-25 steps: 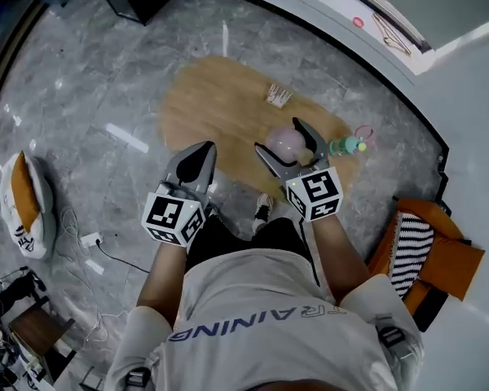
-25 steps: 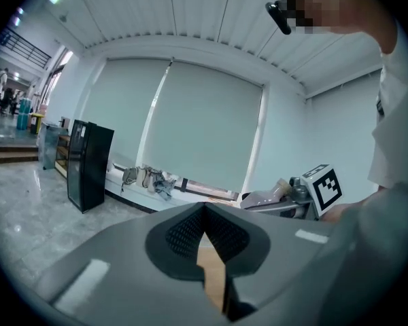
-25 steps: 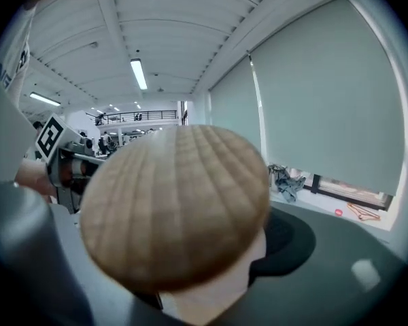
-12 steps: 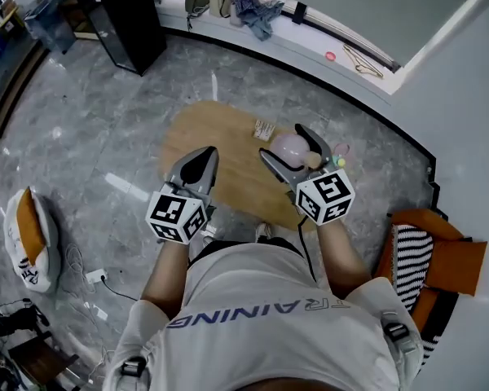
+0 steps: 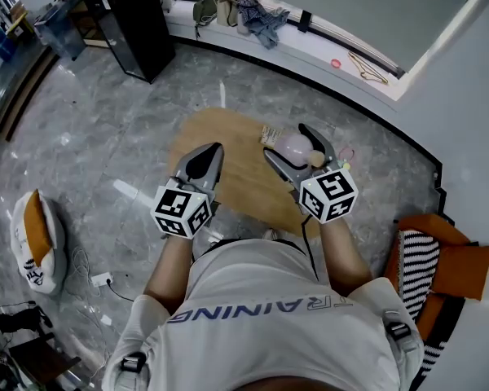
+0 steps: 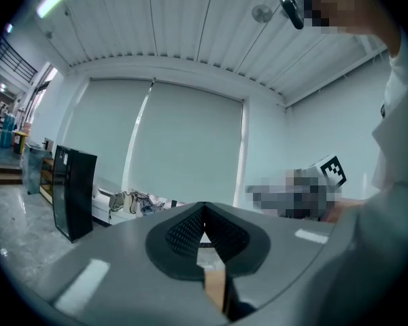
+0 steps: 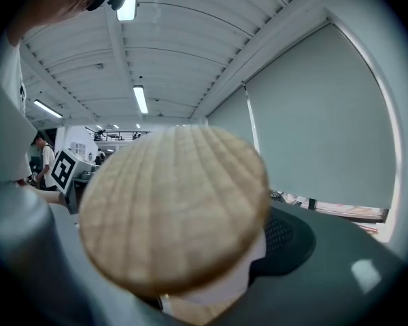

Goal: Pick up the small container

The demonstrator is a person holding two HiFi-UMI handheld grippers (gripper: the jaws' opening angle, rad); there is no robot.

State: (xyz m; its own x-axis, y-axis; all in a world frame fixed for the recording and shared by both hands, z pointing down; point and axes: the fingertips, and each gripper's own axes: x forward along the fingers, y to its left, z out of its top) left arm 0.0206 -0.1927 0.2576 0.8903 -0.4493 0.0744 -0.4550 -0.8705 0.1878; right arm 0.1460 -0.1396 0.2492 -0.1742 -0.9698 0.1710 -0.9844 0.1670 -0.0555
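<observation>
The small container (image 5: 291, 146) is a pale pink jar with a round wooden lid (image 7: 173, 209) that fills the right gripper view. My right gripper (image 5: 285, 139) is shut on it, one jaw on each side, and holds it in the air above the oval wooden table (image 5: 228, 173). The right gripper view shows the jar's pale body (image 7: 224, 282) under the lid between the dark pads. My left gripper (image 5: 206, 160) hangs beside it to the left, jaws together with nothing between them, as the left gripper view (image 6: 202, 231) also shows.
A small wooden piece (image 5: 269, 132) and a pink ring (image 5: 345, 154) lie on the table. A black cabinet (image 5: 134, 23) stands at the back left. Shoes and clothes (image 5: 240, 8) sit on the white ledge. An orange and striped seat (image 5: 440, 259) is at the right, a bag (image 5: 33, 233) at the left.
The head view has pulled up and back, so the table looks smaller and farther. Both grippers keep their pose, the right one still holding the container.
</observation>
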